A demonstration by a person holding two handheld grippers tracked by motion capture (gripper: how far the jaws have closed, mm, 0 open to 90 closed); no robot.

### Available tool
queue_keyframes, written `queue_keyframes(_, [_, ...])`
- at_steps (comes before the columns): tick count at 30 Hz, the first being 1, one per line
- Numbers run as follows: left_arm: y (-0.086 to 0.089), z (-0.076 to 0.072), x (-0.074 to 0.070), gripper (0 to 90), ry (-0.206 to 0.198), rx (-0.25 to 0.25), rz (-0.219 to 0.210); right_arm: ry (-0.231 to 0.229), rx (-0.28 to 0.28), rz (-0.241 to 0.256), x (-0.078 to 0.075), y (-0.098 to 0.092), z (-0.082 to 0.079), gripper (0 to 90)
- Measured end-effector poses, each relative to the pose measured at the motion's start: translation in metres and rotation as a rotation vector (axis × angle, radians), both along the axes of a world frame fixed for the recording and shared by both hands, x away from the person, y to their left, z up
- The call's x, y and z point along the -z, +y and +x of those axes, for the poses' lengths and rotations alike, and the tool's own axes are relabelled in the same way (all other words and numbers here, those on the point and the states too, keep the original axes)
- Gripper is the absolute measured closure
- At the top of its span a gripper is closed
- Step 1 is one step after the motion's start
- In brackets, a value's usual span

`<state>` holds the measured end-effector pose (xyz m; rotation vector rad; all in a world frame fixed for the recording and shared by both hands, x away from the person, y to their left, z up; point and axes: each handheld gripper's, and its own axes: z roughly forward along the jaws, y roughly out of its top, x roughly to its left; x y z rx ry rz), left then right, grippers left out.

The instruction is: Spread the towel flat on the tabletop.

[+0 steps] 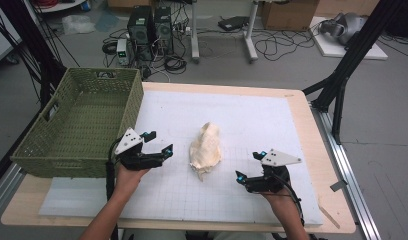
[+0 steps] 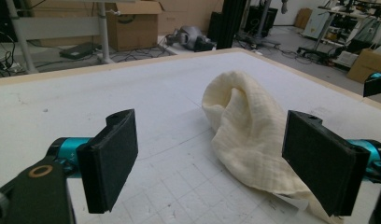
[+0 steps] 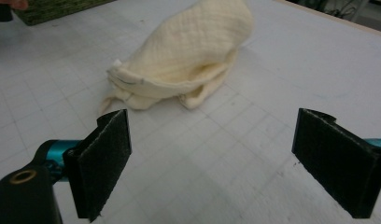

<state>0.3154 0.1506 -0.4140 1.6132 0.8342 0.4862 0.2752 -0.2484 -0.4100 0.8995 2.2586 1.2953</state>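
- The tabletop (image 1: pixel 292 150), covered by a white gridded mat, carries everything: a crumpled cream cloth (image 1: pixel 206 151) lies near its middle, and a green woven basket (image 1: pixel 52 155) sits at its left edge, well apart from the cloth.
- The basket is the one container here; its inside looks empty, with no cloth or other item visible on its floor.
- The cloth rests in a loose, bunched heap between the two hands, touched by neither. In the right claw's view (image 3: pixel 179 60) a folded hem with a small tag faces that claw.
- The left claw (image 1: pixel 160 144) hovers just beside the basket's near right corner, its jaws spread wide and pointed toward the cloth; in its own view the cloth (image 2: pixel 254 130) sits partly behind the right-hand jaw.
- The right claw (image 1: pixel 250 166) hangs to the right of the cloth, also spread wide and holding nothing.
- The step in hand appears to be the approach for a first grasp. To do it well, each claw should probably come in low, stay spread until a fold lies fully between the pads, and pinch an outer edge rather than the bulky middle, so that the fabric can be lifted without slipping.
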Motion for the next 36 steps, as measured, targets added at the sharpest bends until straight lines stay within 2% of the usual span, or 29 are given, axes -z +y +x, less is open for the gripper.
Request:
queue_keyframes(2, [0.000,0.000,0.000,18.7,0.000,-0.001,0.000,-0.008,-0.021,-0.015,-0.001,0.008,0.003,11.0])
queue_keyframes(8, [-0.001,-0.001,-0.001,18.7,-0.010,-0.003,0.008,-0.005,-0.065,-0.007,-0.002,0.028,0.010,11.0])
queue_keyframes(14, [0.000,0.000,0.000,18.7,0.003,-0.001,-0.007,-0.014,-0.129,-0.046,-0.005,0.060,0.019,11.5])
queue_keyframes(16, [0.000,0.000,0.000,18.8,0.004,-0.001,-0.004,-0.026,-0.168,-0.073,-0.005,0.074,0.025,18.1])
queue_keyframes(17, [0.000,0.000,-0.001,18.8,0.004,-0.004,-0.007,-0.017,-0.185,-0.092,-0.002,0.082,0.028,20.4])
queue_keyframes(18, [0.000,0.000,-0.001,18.9,0.004,-0.004,-0.007,-0.017,-0.185,-0.092,-0.002,0.082,0.028,20.4])
queue_keyframes(19, [0.001,0.000,-0.001,19.0,0.007,-0.005,-0.007,0.029,-0.185,-0.157,0.005,0.096,0.035,23.9])
queue_keyframes(20, [0.002,0.001,-0.001,19.2,0.006,-0.008,-0.007,0.052,-0.199,-0.171,0.009,0.102,0.038,28.7])
queue_keyframes(22, [0.003,0.001,-0.002,19.4,0.006,-0.013,-0.008,0.061,-0.210,-0.210,0.016,0.109,0.043,38.4])
queue_keyframes(24, [0.003,0.001,-0.001,19.5,0.012,-0.014,-0.010,0.074,-0.207,-0.226,0.021,0.112,0.047,47.6])
queue_keyframes(26, [0.003,0.001,-0.001,20.6,0.017,-0.014,-0.007,0.075,-0.222,-0.214,0.021,0.112,0.048,61.1])
queue_keyframes(28, [0.004,0.001,-0.001,21.9,0.020,-0.018,-0.006,0.079,-0.252,-0.227,0.020,0.112,0.046,75.2])
queue_keyframes(29, [0.004,0.001,-0.001,21.9,0.019,-0.019,-0.003,0.074,-0.257,-0.233,0.019,0.112,0.045,78.2])
queue_keyframes(32, [0.005,0.002,-0.001,22.1,0.026,-0.022,-0.005,0.080,-0.272,-0.196,0.015,0.107,0.044,84.8])
queue_keyframes(36, [0.007,0.002,-0.001,22.5,0.028,-0.028,-0.010,0.069,-0.262,-0.135,0.006,0.096,0.046,86.5])
